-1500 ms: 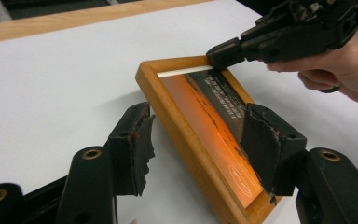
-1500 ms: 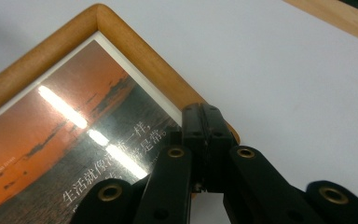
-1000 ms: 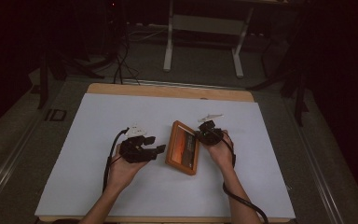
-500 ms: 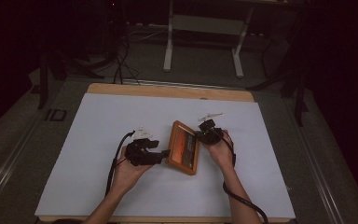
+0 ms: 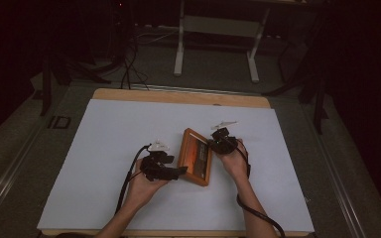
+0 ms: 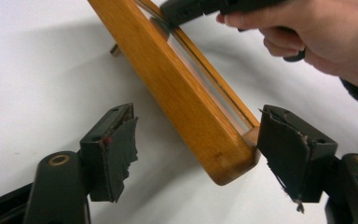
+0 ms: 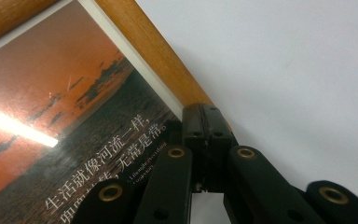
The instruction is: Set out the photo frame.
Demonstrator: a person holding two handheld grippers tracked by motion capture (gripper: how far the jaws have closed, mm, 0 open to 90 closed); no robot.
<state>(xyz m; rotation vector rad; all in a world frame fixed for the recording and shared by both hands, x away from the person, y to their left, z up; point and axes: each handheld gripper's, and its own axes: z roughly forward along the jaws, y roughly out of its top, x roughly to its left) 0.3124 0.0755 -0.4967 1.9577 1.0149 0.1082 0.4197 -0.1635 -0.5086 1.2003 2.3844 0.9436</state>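
Wooden frame, high view: picture frame [image 5: 196, 157] lies on the white table cover [image 5: 104, 148], between the two hands, long axis running away from the person and tipped slightly to the left at its far end.
Left claw, high view: left gripper [image 5: 174, 172] sits just left of the frame's near end, pointing right at it; this is the nearer claw to that near corner.
Right claw, high view: right gripper [image 5: 217, 144] rests at the frame's far right edge, touching it.

Left gripper view, relation: frame's near rounded corner [image 6: 228, 163] lies between the two jaws, closer to the right-hand pad, with a clear gap to the left-hand one.
Left gripper view, jaws: spread wide, having just been opening; neither pad presses on the wood, as far as I can judge.
Left gripper view, beyond: right gripper [image 6: 175, 14] pins the far rail.

Right gripper view, jaws: together, tips pressed down against the frame's rail and glass; not clamped around it.
Right gripper view, look of frame: honey-coloured rail [image 7: 154, 60], white mat, a glossy reddish sunset print with pale Chinese lettering.
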